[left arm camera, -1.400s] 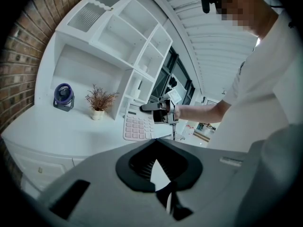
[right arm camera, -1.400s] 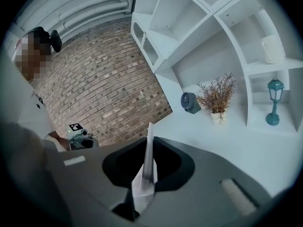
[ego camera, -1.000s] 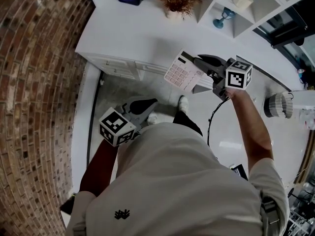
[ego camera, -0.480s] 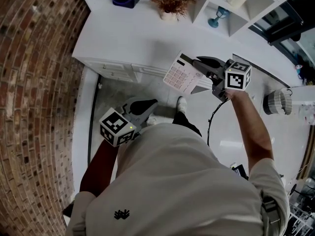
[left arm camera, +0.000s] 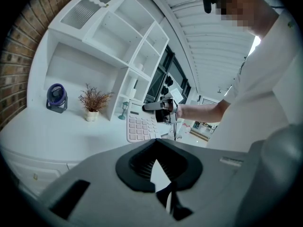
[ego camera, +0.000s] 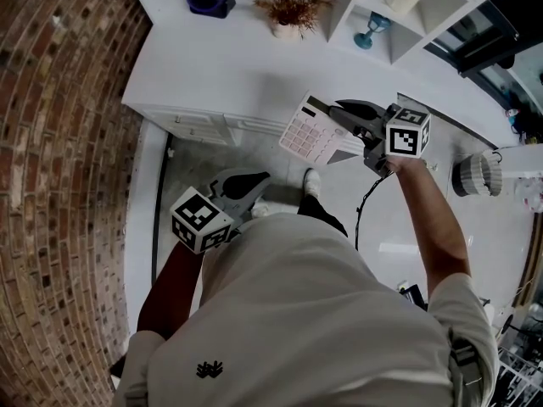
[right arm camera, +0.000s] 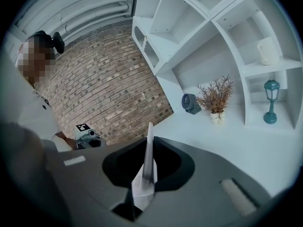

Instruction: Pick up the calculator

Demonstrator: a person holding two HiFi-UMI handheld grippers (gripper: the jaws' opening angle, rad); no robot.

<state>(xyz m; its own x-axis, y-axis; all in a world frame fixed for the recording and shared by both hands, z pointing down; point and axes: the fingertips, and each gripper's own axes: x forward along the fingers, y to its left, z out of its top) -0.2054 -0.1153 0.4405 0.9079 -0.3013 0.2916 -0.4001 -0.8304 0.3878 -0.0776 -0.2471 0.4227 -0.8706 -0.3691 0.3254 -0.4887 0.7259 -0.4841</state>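
In the head view, the calculator (ego camera: 310, 130) is clear of the white worktop (ego camera: 221, 66). The right gripper (ego camera: 346, 119) pinches it at its right edge, out past the worktop's front. The lift looks essentially made, so a steady squeeze and a quiet wrist matter most now. The left gripper (ego camera: 246, 182) hangs low by the body, well apart from it. In the left gripper view its jaws meet on nothing. In the right gripper view the jaws clamp the calculator edge-on, a thin bite near one side, so quick swings could lever it loose.
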